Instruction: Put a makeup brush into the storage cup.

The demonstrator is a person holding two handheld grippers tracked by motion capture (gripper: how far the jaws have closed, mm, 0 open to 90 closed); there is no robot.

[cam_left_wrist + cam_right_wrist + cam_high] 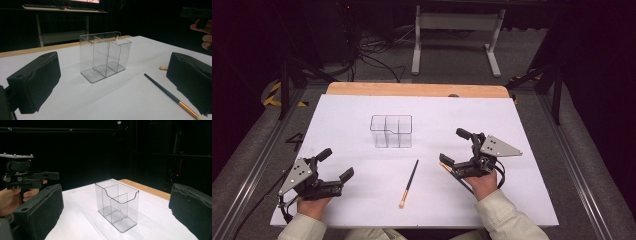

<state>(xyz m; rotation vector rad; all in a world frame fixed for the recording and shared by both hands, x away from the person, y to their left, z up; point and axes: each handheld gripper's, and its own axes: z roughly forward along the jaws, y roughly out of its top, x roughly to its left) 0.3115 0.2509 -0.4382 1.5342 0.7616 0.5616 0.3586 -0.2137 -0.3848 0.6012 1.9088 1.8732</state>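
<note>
While both grippers rested wide apart and empty near the table's (362, 107) front edge, the makeup brush (409, 182) lay between them, its long axis running from the pale tip at the front edge up toward the clear acrylic organizer (391, 131) at mid-table. The right gripper (454, 150) seemed nearer its handle than the left gripper (336, 163); open sheet surrounded it.
</note>
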